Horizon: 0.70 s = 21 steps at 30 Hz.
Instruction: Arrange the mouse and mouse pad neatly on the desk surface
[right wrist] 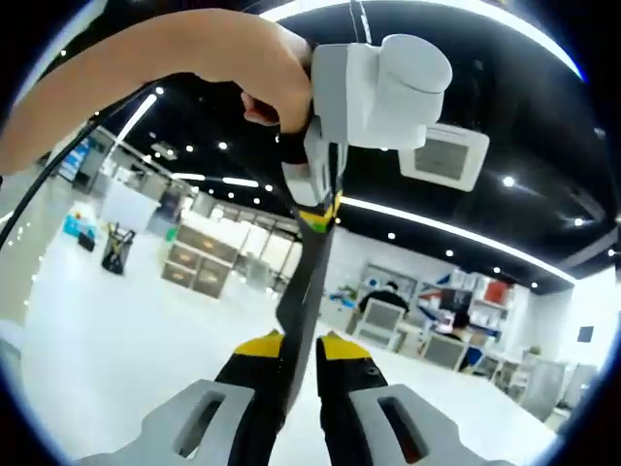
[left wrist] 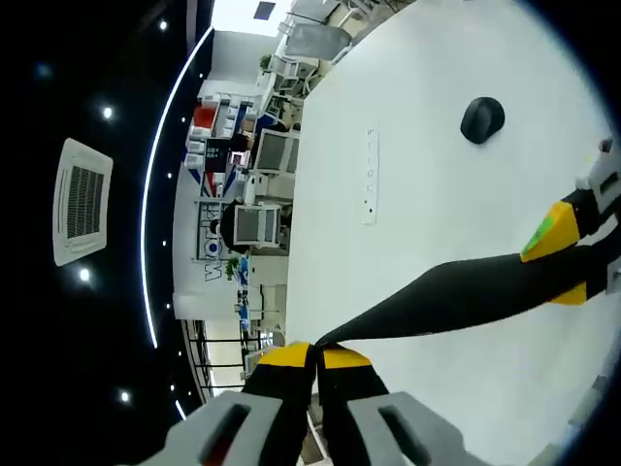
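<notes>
mouse pad [left wrist: 456, 296] stretched between both closed jaws, above desk [left wrist: 427, 204].

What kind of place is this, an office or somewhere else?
Probably an open-plan office or lab: a large white desk, rows of monitors at workstations behind it, and a dark ceiling with spotlights and a cassette air-conditioning unit.

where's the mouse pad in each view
Left gripper view: the mouse pad is a dark strip running from the left tool at bottom centre up to the right tool at the right edge.
Right gripper view: it rises edge-on from the right tool to the left tool above.
Shared landmark: the white desk.
</notes>
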### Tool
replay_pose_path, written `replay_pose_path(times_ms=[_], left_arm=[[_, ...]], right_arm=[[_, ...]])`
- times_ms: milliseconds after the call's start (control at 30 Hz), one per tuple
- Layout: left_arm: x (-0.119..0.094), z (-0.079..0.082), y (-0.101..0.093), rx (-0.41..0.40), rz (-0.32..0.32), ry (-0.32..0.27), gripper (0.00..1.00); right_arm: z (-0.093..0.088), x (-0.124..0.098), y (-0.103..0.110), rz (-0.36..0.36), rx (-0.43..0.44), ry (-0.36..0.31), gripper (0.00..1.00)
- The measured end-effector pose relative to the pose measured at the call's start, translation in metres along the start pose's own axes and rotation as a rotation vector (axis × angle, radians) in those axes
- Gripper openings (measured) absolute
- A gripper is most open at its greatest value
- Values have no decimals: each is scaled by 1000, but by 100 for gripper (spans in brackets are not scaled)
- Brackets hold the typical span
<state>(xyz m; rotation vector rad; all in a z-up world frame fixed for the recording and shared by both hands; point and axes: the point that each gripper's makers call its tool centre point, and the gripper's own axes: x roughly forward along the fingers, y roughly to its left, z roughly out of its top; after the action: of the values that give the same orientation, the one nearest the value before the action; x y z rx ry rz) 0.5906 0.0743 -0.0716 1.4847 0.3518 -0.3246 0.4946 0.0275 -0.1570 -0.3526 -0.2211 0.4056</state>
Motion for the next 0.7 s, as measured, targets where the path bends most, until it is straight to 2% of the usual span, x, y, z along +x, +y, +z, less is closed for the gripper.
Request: replay_pose_path(times_ms=[133,200,300,467,567,700], left_arm=[[0,-5,-1,-7,-1,-7,3],[0,-8,-4,-6,-12,-17,3],[-2,-11,-9,-16,-37,-40,3],[-6,-14,-15,-37,-71,-81,3],[-10,-15,-18,-41,-78,-99,3],[-14,-17,-23,-54,-104,-132,3]], right_arm=[[4,-2,-9,7,-9,-3,11],[7,-6,-10,62,61,-7,7],[12,-11,-16,106,113,-13,2],[7,-9,-19,187,128,36,2],[5,-10,-13,267,148,72,2],[4,-12,-20,307,128,101,2]])
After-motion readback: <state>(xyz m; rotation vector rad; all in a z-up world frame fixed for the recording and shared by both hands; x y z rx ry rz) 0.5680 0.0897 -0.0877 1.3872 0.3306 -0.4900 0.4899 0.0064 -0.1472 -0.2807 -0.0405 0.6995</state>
